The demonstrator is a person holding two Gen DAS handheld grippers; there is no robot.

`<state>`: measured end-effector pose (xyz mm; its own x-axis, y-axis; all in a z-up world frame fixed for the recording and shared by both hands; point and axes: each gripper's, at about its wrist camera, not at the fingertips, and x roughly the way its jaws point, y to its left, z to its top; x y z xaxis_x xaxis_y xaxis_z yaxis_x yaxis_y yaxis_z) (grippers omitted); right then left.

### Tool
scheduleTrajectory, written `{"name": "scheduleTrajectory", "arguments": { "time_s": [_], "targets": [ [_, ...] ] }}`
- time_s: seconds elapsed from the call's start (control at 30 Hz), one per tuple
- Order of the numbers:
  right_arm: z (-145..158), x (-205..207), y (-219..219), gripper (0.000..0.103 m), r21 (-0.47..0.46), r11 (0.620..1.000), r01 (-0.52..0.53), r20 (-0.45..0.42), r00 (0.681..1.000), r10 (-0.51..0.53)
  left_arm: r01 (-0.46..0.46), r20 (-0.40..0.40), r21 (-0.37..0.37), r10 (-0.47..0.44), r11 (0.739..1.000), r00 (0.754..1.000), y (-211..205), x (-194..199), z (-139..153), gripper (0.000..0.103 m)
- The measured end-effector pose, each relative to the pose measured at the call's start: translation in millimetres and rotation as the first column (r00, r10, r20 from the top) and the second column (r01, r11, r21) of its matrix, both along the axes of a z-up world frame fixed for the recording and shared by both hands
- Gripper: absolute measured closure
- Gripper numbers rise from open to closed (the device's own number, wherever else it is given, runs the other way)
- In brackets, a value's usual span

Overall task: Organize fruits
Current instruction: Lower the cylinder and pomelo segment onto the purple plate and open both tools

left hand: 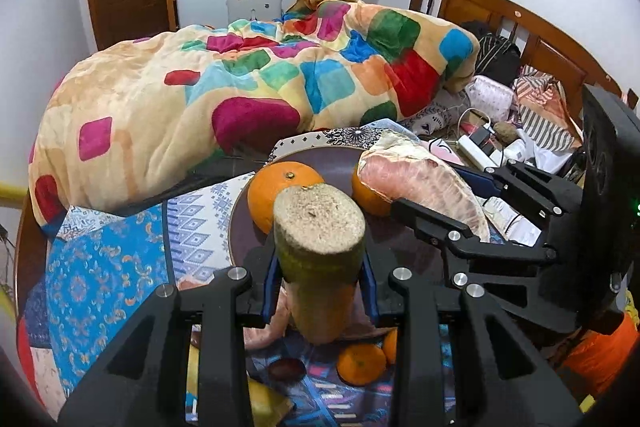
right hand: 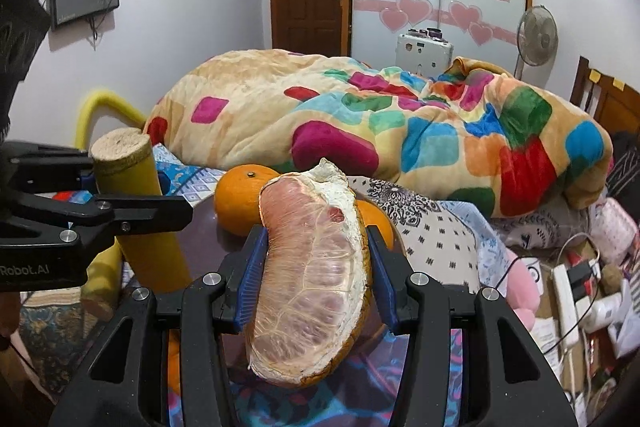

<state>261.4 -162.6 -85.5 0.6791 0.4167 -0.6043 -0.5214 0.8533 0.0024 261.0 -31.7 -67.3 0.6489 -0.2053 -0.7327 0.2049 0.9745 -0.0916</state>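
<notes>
A peeled pomelo segment [right hand: 316, 291] sits clamped between the blue pads of the right hand-held gripper [right hand: 316, 259], held lengthwise and above the near edge of a dark round plate [left hand: 344, 167], presumably so it can be lowered beside the fruit already gathered there. Its flesh is pale pink under a thin translucent membrane veined in white, with ragged white pith along the far edge and a curved, wedge-like back. To its left, the left hand-held gripper [left hand: 320, 283] is closed around a sugarcane stalk piece [left hand: 318, 251], gripped on its smooth yellow-green rind and tipped so that its cut end, dry, fibrous and beige, points up and away; it hangs over the near rim of the same plate, so both pieces look bound for it (a judgement only). On the plate lie two oranges [left hand: 280, 193], glossy and dimpled, one with its stem dimple on top, the other half hidden behind the segment. Nearer, below the grippers, a smaller orange [left hand: 360, 363] rests on the patterned blue cloth [left hand: 100, 267]. Beyond, a plush quilt with bright rounded squares [left hand: 248, 79] is heaped on the bed, and a power strip with cables [right hand: 568, 299] lies to the right.
</notes>
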Motion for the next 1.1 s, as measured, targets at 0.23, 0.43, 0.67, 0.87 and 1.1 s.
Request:
{"name": "scheduleTrajectory", "arguments": {
  "time_s": [0.23,0.43,0.67,0.87,1.1],
  "targets": [
    [-4.9,9.4,5.7,0.058,-0.021,0.999,-0.025,-0.01,1.0,0.025,0.001,-0.015,0.015,-0.001,1.0,1.0,-7.8,17.6,-7.4,0.07],
    [-12.0,12.6,11.2,0.057,-0.048,0.997,-0.053,-0.04,0.998,0.052,-0.009,-0.041,0.008,0.01,1.0,0.999,-10.0,30.4,-13.8,0.07],
    [-6.3,7.2,10.3,0.054,-0.04,0.998,-0.057,-0.022,0.998,0.056,-0.016,-0.032,-0.002,0.015,1.0,0.999,-7.0,25.2,-10.5,0.065],
    [-0.5,-0.5,6.0,0.054,-0.028,0.998,-0.048,-0.016,0.999,0.048,-0.027,-0.012,0.002,0.027,1.0,1.0,1.3,7.7,1.5,0.065],
    [12.4,-17.0,-0.6,0.054,-0.004,0.999,-0.041,-0.007,0.999,0.041,-0.07,0.007,0.003,0.07,0.998,0.997,19.3,-20.8,14.0,0.065]
  ]
}}
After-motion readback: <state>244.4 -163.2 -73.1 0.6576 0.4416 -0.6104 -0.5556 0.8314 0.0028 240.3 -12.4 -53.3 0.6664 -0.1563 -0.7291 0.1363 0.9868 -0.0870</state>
